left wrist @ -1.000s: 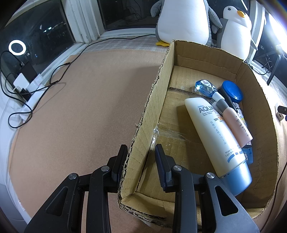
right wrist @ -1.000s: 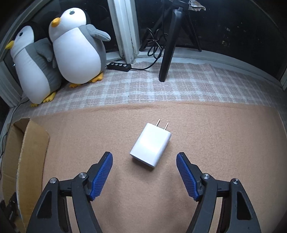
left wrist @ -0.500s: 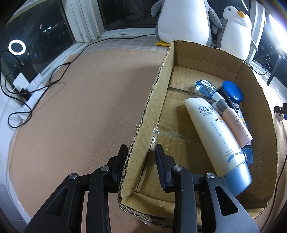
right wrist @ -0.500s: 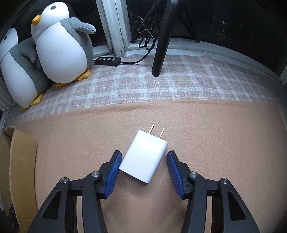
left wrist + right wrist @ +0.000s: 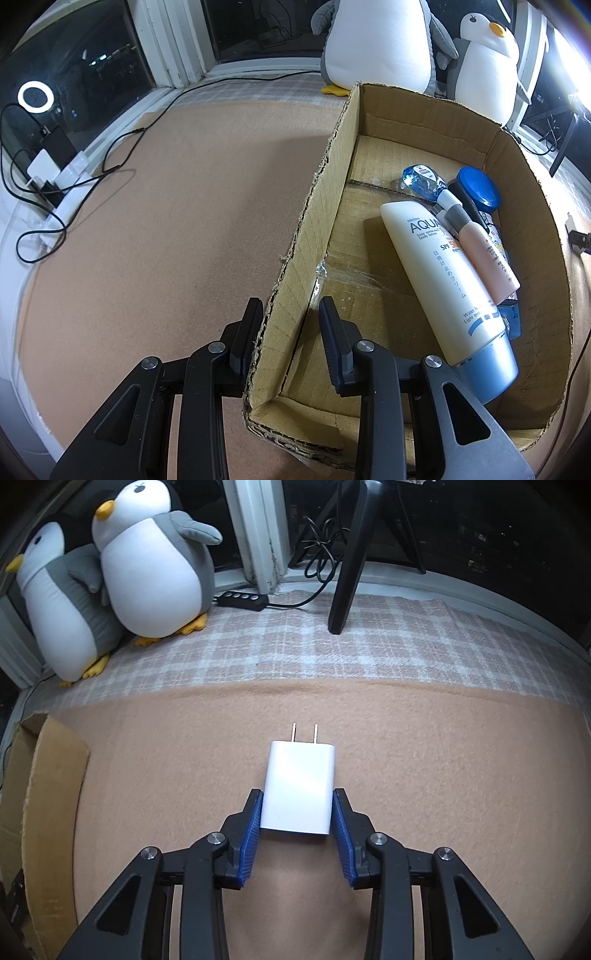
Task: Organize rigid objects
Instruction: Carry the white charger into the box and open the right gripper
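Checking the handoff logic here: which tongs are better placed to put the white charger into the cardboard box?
Right. The right tongs have just been closing on the white charger, pads against both sides. The left tongs are clamped on the cardboard box wall, steadying it.

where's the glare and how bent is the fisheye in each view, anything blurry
Left wrist view: strong white glare washes out the upper right corner, a ring light glows at left, and the cardboard box walls bow outward. Right wrist view: even light, no glare; the blanket edge curves, dark vignette in the corners, the white charger is sharp.
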`<state>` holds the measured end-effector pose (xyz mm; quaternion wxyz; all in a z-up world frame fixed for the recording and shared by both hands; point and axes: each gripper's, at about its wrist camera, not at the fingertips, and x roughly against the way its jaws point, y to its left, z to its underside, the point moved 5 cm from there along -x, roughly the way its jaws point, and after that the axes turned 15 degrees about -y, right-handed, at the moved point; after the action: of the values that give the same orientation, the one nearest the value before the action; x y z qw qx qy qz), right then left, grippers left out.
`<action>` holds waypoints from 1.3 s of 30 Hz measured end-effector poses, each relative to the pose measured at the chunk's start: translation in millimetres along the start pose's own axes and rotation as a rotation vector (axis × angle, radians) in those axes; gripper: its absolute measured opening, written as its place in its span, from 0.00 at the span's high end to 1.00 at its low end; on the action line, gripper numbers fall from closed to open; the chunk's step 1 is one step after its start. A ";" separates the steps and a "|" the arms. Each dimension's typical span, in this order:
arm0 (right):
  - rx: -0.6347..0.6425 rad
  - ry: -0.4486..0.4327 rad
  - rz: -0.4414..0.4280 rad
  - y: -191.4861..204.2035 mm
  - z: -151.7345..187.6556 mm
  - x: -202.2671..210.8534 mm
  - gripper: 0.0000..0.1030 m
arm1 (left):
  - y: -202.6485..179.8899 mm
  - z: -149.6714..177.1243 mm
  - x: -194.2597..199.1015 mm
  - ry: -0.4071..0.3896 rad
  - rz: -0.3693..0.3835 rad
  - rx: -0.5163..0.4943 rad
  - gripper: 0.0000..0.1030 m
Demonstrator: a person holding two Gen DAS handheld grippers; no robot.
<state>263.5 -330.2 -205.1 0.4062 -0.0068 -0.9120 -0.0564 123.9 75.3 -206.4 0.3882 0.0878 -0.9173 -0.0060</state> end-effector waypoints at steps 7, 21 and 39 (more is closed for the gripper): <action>0.062 -0.002 -0.083 13.6 20.6 16.9 0.68 | -0.1 -0.1 -0.1 0.000 0.000 0.000 0.71; 0.159 -0.010 -0.201 49.3 59.2 49.1 0.69 | 0.5 0.0 -0.2 0.001 0.000 0.002 0.71; 0.327 -0.096 -0.232 97.9 51.6 74.9 0.69 | 1.3 0.1 0.5 0.001 0.002 0.008 0.71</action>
<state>180.8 -229.8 -174.3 0.3486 0.1616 -0.9221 0.0461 123.3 76.4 -206.1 0.3885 0.0883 -0.9172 -0.0021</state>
